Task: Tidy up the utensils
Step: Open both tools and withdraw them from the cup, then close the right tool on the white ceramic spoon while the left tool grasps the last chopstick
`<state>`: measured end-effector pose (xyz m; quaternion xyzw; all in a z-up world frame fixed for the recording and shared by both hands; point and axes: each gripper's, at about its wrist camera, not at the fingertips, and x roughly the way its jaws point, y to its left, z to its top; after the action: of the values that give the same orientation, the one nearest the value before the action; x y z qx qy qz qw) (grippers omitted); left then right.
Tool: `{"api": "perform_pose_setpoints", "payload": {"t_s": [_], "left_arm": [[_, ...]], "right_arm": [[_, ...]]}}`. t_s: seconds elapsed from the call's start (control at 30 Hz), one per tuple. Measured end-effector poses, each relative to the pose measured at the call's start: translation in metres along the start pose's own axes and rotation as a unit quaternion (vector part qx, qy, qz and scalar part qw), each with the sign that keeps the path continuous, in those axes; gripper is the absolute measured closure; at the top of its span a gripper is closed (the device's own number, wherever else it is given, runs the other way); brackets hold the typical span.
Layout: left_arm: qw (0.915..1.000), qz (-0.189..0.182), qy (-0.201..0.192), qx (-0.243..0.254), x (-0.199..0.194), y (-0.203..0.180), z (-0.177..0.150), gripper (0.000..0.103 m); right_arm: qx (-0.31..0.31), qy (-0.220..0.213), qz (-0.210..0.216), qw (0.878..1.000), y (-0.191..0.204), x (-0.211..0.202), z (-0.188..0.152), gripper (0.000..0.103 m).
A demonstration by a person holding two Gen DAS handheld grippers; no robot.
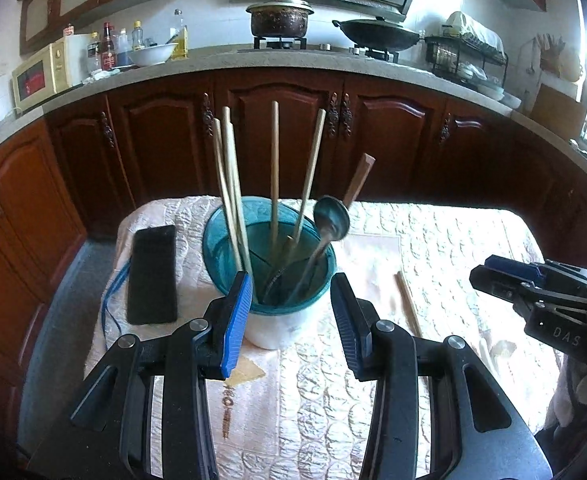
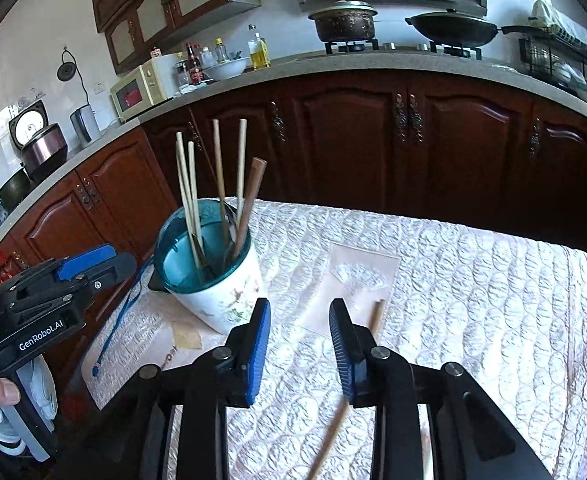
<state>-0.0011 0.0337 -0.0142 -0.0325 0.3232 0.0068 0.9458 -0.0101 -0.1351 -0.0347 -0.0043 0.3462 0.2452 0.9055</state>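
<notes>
One chopstick [image 2: 377, 318] lies loose on the cloth, at two o'clock from the right gripper [image 2: 299, 348], whose fingers gape empty. Straddle it squarely before closing. Left gripper [image 1: 291, 320], likewise wide and empty, flanks the cup [image 1: 271, 312].

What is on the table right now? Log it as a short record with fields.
holder: cup with teal rim, upright on the cloth
in holder: chopsticks, spoon
left out: chopstick lying on the cloth
beside holder: phone
left gripper: open, empty
right gripper: open, empty
</notes>
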Motion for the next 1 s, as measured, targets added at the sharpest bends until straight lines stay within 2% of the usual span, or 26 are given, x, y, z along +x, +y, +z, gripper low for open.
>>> {"api": "perform_pose_setpoints", "payload": {"t_s": [0.27,0.57,0.77,0.97,1.0], "left_arm": [[0.9993,-0.023,0.028,0.009,0.017,-0.017,-0.009,0.063],[0.9958,-0.056,0.068,0.023,0.041,-0.044,-0.021,0.063],[0.9930,-0.069,0.090,0.032,0.056,-0.058,-0.026,0.063],[0.9891,-0.082,0.118,0.032,0.075,-0.069,-0.028,0.063],[0.9884,-0.084,0.122,0.031,0.079,-0.071,-0.028,0.063]], "right_arm": [[0.027,0.016,-0.028,0.999,-0.034,-0.006,-0.016,0.072],[0.084,0.063,-0.064,0.992,-0.093,-0.003,-0.060,0.071],[0.110,0.121,-0.069,0.984,-0.120,0.018,-0.093,0.071],[0.114,0.161,-0.049,0.979,-0.126,0.045,-0.119,0.071],[0.114,0.167,-0.048,0.978,-0.128,0.051,-0.122,0.076]]}}
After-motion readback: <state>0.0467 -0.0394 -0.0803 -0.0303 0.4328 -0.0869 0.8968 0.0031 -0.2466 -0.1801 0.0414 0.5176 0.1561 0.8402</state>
